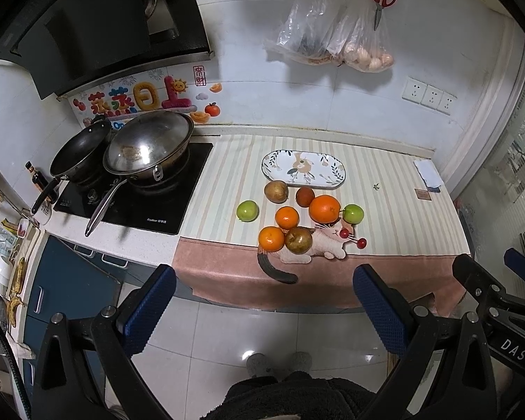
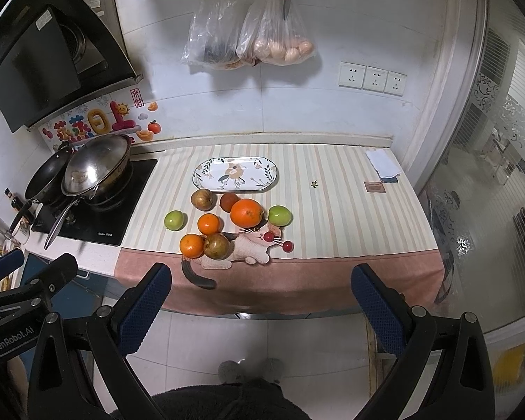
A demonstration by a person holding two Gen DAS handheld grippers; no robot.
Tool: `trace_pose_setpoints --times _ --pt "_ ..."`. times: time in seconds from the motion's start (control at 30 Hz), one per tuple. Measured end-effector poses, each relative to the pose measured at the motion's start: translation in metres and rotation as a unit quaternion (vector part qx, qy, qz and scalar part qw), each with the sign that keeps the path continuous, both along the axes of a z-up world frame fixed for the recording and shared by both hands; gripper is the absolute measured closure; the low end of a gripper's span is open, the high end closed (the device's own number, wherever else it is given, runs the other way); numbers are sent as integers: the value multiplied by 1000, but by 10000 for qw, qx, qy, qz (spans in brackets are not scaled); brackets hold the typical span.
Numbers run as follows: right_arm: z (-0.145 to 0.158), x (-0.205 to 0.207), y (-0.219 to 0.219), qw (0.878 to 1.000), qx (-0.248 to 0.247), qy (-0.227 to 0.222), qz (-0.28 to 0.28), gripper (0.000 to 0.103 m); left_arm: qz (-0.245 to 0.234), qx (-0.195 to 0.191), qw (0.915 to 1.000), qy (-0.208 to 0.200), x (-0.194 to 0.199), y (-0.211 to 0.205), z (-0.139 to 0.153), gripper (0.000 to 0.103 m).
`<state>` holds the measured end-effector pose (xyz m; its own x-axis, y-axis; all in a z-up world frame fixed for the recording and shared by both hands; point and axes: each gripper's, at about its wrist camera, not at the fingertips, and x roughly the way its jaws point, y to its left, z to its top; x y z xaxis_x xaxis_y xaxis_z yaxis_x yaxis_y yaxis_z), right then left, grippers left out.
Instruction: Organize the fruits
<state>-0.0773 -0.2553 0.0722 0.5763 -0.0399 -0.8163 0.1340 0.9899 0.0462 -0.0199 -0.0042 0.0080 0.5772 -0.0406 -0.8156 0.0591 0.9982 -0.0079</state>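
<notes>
Oval patterned plate [image 2: 206, 169] lies empty at far centre of striped mat. Fruit clustered just near of it: big orange [image 2: 246, 212] w/ dark red fruit [image 2: 228, 201] behind, 2 small oranges [image 2: 208, 224], 2 brown pears [image 2: 202, 198], green apples [image 2: 174, 220] at left & right ends.

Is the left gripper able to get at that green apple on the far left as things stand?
Probably yes. The left gripper is open and empty, and the green apple sits apart from the other fruit with bare cloth before it.
</notes>
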Motion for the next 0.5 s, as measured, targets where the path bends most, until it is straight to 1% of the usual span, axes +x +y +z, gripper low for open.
trace_pose_setpoints --times 0.3,0.5 --pt "6 1 1 10000 7 23 -21 0 -6 3 10000 14 2 -2 -2 0" --pt "4 2 -4 10000 24 32 -26 0 -12 1 10000 14 1 -3 -3 0"
